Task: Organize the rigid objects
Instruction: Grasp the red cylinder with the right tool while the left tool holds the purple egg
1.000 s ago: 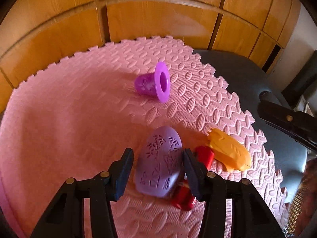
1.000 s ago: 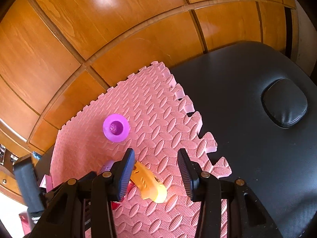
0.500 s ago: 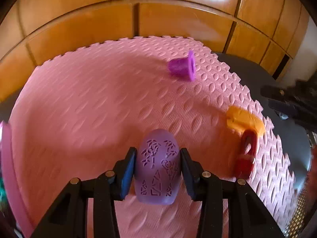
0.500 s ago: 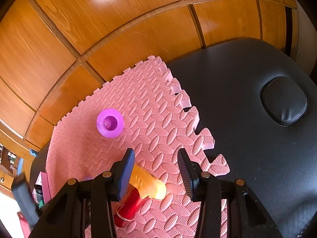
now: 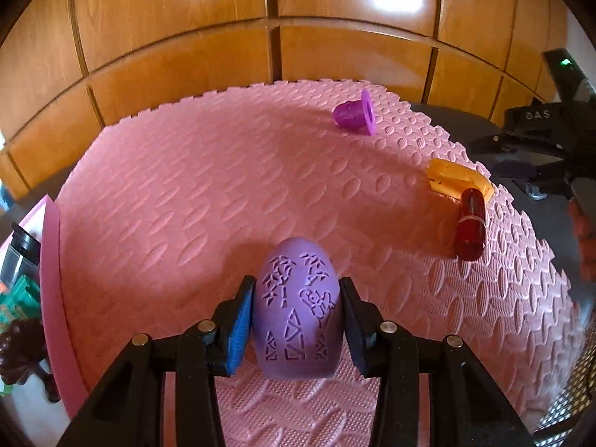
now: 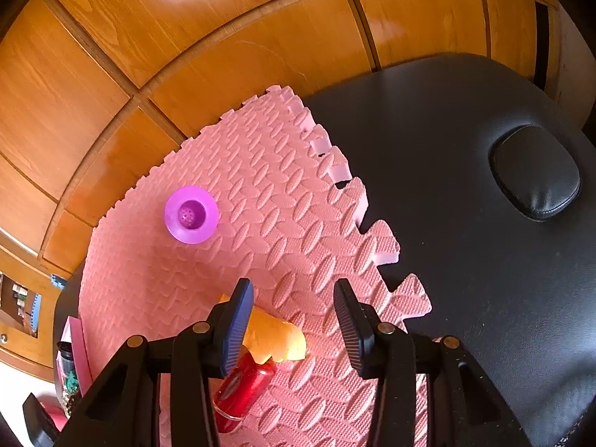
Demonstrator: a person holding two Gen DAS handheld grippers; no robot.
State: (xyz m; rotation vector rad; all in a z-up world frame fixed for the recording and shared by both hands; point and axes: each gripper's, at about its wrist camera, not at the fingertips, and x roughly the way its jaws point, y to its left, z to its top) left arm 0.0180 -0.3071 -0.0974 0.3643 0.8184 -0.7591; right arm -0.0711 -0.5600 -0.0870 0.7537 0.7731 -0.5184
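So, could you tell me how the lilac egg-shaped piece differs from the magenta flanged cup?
The lilac egg is clamped between the left gripper fingers; the magenta cup lies free on its side, far across the pink mat. The egg is paler, closed and engraved; the cup is brighter, open-mouthed with a wide flange. Both are purple-toned.

Lilac egg (image 5: 297, 309) with carved patterns; pink embossed mat (image 5: 186, 201).

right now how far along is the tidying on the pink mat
Nothing looks sorted yet. In hand: the left hand-held gripper is shut on the purple egg. Left: magenta cup, orange piece and red bottle lie loose; the right hand-held gripper is open, empty.
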